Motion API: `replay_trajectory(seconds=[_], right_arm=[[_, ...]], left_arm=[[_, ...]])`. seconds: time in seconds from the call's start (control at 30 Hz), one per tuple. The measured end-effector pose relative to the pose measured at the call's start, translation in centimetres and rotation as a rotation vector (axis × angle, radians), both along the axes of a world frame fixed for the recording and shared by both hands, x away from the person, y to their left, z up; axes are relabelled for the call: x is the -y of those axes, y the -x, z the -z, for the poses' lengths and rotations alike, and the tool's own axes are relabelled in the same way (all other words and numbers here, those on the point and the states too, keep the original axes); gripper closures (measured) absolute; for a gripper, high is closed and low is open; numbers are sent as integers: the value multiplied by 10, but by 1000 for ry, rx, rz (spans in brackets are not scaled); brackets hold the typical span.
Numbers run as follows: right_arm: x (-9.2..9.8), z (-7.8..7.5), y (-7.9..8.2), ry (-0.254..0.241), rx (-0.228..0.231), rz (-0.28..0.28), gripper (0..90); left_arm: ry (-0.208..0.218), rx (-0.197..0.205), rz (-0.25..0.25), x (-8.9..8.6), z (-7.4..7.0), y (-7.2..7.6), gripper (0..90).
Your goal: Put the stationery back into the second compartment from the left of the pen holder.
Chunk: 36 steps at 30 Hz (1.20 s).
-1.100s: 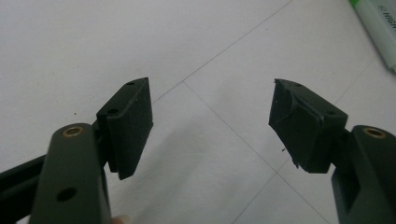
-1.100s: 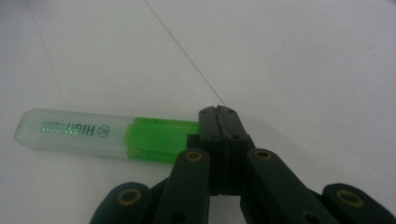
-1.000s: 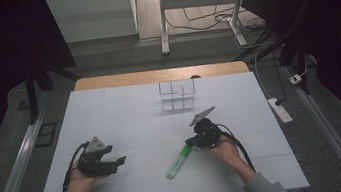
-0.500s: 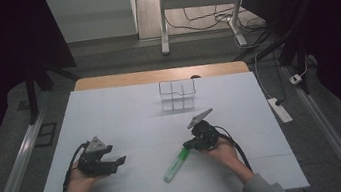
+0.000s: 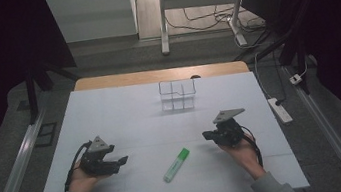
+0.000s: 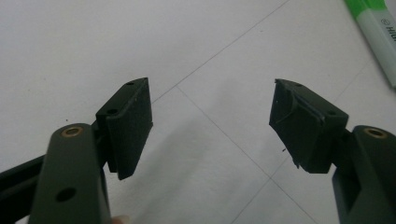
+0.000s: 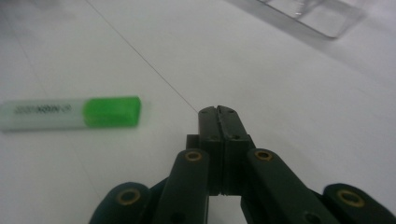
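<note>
Here the green-capped white plastic highlighter pen point(image 5: 176, 165) lies flat on the white table sheet point(image 5: 126, 117), between the two grippers and touched by neither. The right gripper point(image 5: 206, 135) has its jaws pressed together on nothing, the pen off to its left and apart from it, seemingly let go. The left gripper point(image 5: 123, 159) rests low with jaws spread wide and empty, the pen just beyond its right jaw, likely ready to take it. A clear plastic compartment box point(image 5: 177, 94) stands farther ahead.
</note>
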State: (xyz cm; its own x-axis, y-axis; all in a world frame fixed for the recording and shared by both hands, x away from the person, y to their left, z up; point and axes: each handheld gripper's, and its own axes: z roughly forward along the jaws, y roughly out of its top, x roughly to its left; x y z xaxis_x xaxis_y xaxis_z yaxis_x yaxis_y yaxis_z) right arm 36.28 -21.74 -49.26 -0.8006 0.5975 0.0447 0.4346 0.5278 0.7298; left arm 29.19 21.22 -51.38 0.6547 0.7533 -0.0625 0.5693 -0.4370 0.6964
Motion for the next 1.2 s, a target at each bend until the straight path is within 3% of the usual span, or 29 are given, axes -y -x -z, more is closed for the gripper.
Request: replay_trajectory(seconds=[0.23, 0.37, 0.63, 0.83, 1.2], right_arm=[[39, 2, 23, -4, 63, 66, 543], [59, 4, 31, -18, 83, 93, 432], [73, 6, 32, -61, 79, 104, 384], [74, 7, 30, -57, 77, 109, 375], [76, 8, 29, -57, 72, 111, 372]], left_arm=[[-4, 7, 17, 6, -1, 1, 296], [-16, 3, 45, 11, -1, 1, 296], [-28, -21, 94, 28, -5, -1, 295], [-23, -26, 118, 44, -12, -3, 293], [-71, -85, 212, 102, -20, -16, 256]])
